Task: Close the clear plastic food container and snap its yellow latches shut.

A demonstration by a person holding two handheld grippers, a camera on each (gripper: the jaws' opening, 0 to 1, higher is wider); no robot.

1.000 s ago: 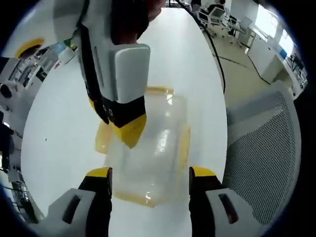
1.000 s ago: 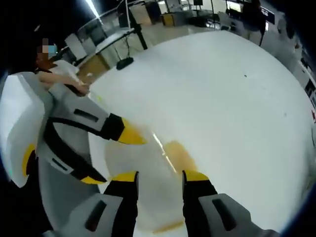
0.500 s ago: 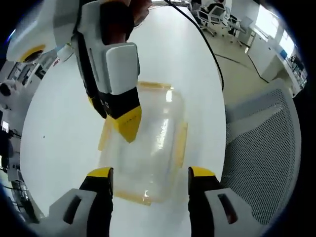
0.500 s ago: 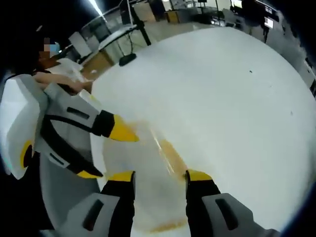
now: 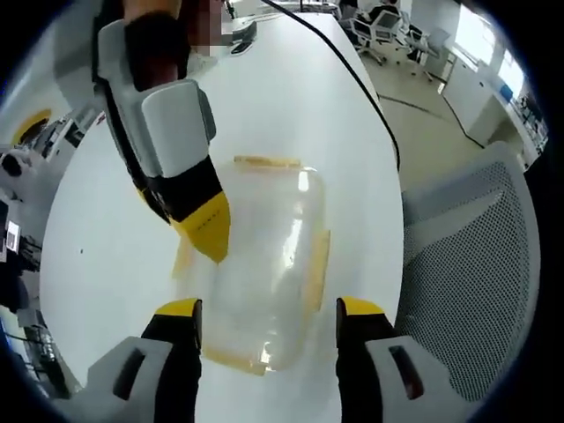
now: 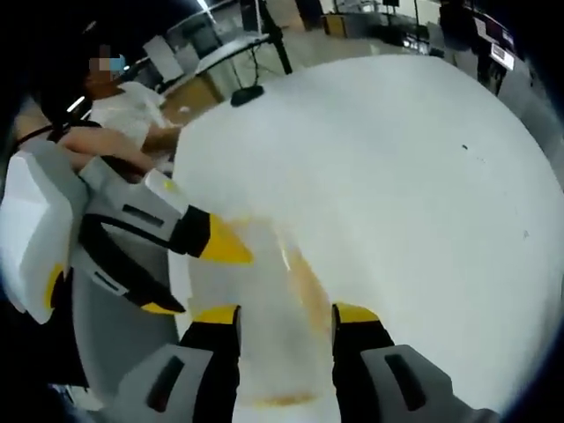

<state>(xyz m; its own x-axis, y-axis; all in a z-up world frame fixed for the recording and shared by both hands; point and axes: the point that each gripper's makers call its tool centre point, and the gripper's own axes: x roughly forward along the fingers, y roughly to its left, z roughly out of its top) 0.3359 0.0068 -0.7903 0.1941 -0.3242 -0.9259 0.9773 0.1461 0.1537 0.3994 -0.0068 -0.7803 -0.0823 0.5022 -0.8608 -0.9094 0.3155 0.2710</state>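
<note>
The clear plastic container (image 5: 264,264) lies on the white table (image 5: 300,97) with its lid on. Yellow latches show along its far end (image 5: 264,161), its right side (image 5: 317,269) and its near end (image 5: 231,359). My left gripper (image 5: 269,308) stands open above the container's near end, its jaws wide apart. The right gripper (image 5: 204,227) comes in from the upper left, with a yellow tip over the container's left edge. In the right gripper view, the right gripper (image 6: 284,315) is open over the container (image 6: 264,317), beside a yellow latch (image 6: 307,280). The left gripper (image 6: 225,247) reaches in from the left.
A grey mesh chair (image 5: 467,264) stands just off the table's right edge. A black cable (image 5: 370,79) runs across the table's far side. A person (image 6: 115,106) is behind the grippers. Desks and office chairs (image 5: 388,26) fill the room beyond.
In the left gripper view the right gripper has slid left, from over the lid to the container's left edge. Both grippers have stayed open.
</note>
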